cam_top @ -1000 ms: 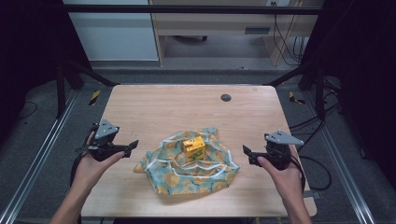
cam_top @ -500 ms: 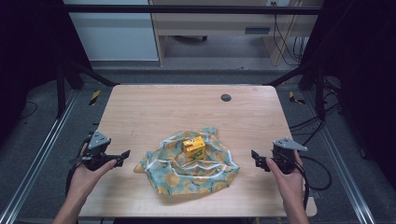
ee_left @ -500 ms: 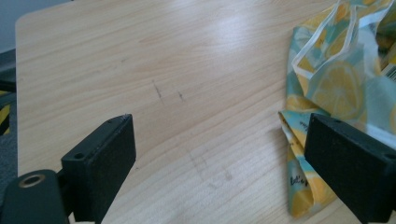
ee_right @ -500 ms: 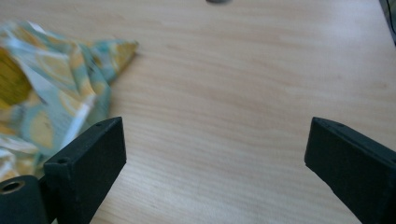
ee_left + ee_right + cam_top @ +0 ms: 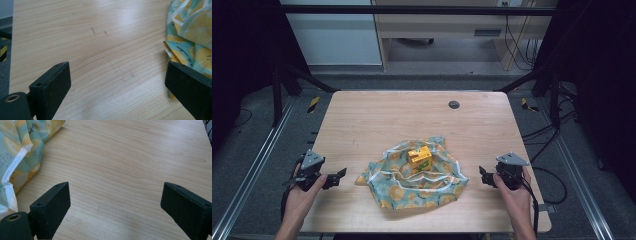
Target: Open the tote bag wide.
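Observation:
A crumpled teal cloth with a lemon print (image 5: 414,180) lies in the front middle of the wooden table (image 5: 377,120). On it stands a small yellow box (image 5: 420,158). My left gripper (image 5: 340,175) rests low at the table's front left, open, with bare wood between its jaws; the cloth's edge (image 5: 190,37) lies just past its right jaw. At the front right my right gripper (image 5: 482,175) is open too, over bare wood, and the cloth's white-hemmed edge (image 5: 17,155) sits to its left. Neither gripper touches the cloth.
A small dark round grommet (image 5: 454,104) is set in the table near its far edge. Black frame rails and cables run along both sides of the table. A pale cabinet (image 5: 332,30) stands beyond it.
Both hands have drawn back toward the front edge and outward, away from the cloth. The cloth and box have not moved.

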`<state>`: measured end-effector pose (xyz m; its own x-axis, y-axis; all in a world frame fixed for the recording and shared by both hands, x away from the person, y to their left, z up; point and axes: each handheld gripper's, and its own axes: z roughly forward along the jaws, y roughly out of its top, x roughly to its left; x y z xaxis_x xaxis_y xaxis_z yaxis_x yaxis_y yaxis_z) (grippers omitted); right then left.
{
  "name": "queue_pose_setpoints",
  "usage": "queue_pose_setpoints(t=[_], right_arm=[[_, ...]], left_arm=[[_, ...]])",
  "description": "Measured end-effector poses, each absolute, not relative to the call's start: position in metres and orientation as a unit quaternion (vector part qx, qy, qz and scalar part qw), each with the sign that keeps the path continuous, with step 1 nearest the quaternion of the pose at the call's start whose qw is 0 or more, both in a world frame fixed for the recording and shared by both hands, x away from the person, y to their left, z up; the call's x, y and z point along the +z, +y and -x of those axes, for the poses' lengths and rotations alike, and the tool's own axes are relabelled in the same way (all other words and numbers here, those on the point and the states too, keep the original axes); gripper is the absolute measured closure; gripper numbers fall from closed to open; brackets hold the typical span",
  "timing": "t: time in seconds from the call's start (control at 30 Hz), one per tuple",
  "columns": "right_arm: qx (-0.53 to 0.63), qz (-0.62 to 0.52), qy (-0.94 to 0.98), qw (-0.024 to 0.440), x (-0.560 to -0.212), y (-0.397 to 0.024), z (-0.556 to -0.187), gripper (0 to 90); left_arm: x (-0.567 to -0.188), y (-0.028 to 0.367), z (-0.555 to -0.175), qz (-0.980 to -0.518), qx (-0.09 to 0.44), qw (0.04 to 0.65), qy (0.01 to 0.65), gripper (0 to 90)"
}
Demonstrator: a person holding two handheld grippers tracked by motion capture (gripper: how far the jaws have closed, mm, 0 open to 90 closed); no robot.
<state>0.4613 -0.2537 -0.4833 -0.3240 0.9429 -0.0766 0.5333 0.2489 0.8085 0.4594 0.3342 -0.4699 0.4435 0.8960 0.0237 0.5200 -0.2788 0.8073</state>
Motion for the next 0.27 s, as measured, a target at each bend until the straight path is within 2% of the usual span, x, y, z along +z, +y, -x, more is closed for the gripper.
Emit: queue_pose_setpoints(t=[0.27], right_arm=[[0.352, -0.509, 0.731, 0.288, -0.493, -0.265, -0.45, 7.6]], left_arm=[[-0.47, 0.343, -0.456, -0.749, 0.264, 0.367, 0.485, 6.3]])
